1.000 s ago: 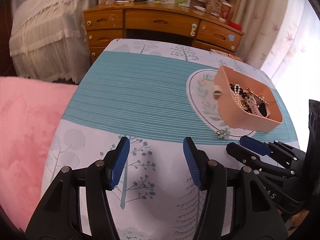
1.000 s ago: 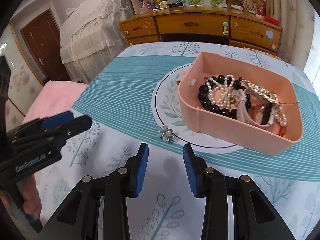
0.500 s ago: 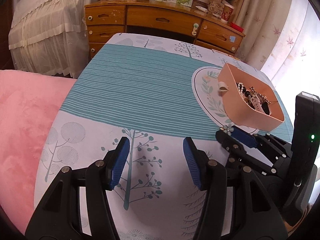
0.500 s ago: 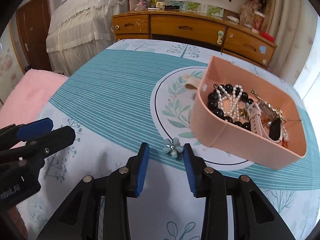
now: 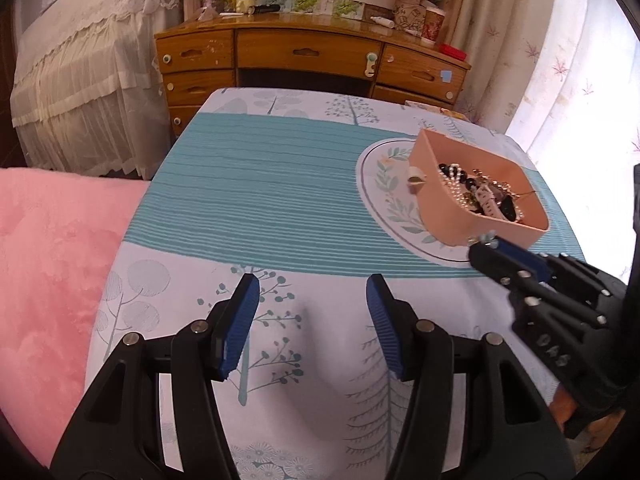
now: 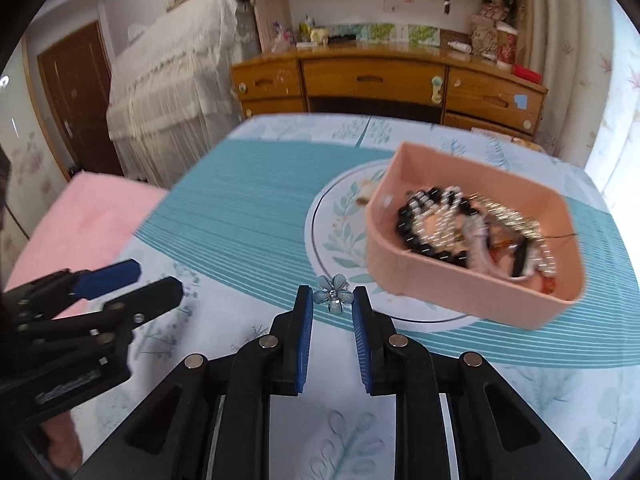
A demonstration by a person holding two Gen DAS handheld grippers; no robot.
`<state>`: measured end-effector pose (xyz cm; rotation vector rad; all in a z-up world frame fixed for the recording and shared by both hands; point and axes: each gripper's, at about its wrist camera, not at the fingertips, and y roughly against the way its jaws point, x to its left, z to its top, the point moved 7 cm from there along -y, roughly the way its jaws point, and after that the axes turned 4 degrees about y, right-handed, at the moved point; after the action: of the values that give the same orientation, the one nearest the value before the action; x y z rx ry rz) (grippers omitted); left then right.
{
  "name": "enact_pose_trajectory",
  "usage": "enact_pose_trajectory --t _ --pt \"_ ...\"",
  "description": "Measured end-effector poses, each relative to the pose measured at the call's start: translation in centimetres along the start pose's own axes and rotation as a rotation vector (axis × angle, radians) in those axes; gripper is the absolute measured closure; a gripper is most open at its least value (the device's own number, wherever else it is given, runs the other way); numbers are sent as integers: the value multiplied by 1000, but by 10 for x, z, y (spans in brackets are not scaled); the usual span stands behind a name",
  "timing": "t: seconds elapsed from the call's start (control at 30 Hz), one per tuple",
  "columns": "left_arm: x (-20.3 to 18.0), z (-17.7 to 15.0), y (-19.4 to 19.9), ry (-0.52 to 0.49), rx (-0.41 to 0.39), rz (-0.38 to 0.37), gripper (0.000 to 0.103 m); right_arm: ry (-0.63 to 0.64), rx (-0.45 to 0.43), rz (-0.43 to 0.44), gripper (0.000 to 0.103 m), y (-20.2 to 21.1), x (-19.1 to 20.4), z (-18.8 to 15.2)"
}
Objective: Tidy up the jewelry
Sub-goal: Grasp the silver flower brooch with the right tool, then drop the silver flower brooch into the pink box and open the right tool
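Right wrist view: I see the right tongs (image 6: 333, 300) closing, with the flower brooch (image 6: 334, 289) between the blue pads (image 6: 305, 336) at their tips. The flower's petals reach toward both pads; I cannot tell whether the pads press on it yet. The brooch sits just beside the near-left corner of the pink tray (image 6: 404, 276), on the patterned cloth of the bench (image 6: 248, 216).

The pink tray stands on the printed round motif of the cloth. Inside it lies a tangle of jewelry (image 6: 460, 228): black beads, pearl strands, a gold chain; this view is blurred, so finer detail is unclear.

Left wrist view: my left tongs (image 5: 308, 312) stand apart with nothing between them, above bare cloth, well to the left of the pink tray (image 5: 444, 216). The right tongs (image 5: 486, 246) show here with their tips at the tray's near corner.

A wooden dresser (image 5: 308, 60) stands beyond the bench, past the tray.
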<state>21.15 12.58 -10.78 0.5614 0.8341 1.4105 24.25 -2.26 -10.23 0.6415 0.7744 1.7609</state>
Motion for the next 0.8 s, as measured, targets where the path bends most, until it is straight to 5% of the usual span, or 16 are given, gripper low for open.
enact_pose_trajectory --t 0.3,0.57,0.8 --pt "-53 31 32 -91 -56 -43 50 -100 -95 17 84 81 -64 11" --pt "-118 92 60 -145 -125 -75 50 -125 -188 -13 84 153 -119 67" --pt "-164 131 52 -175 -136 -57 49 -136 -153 -26 83 168 -155 108"
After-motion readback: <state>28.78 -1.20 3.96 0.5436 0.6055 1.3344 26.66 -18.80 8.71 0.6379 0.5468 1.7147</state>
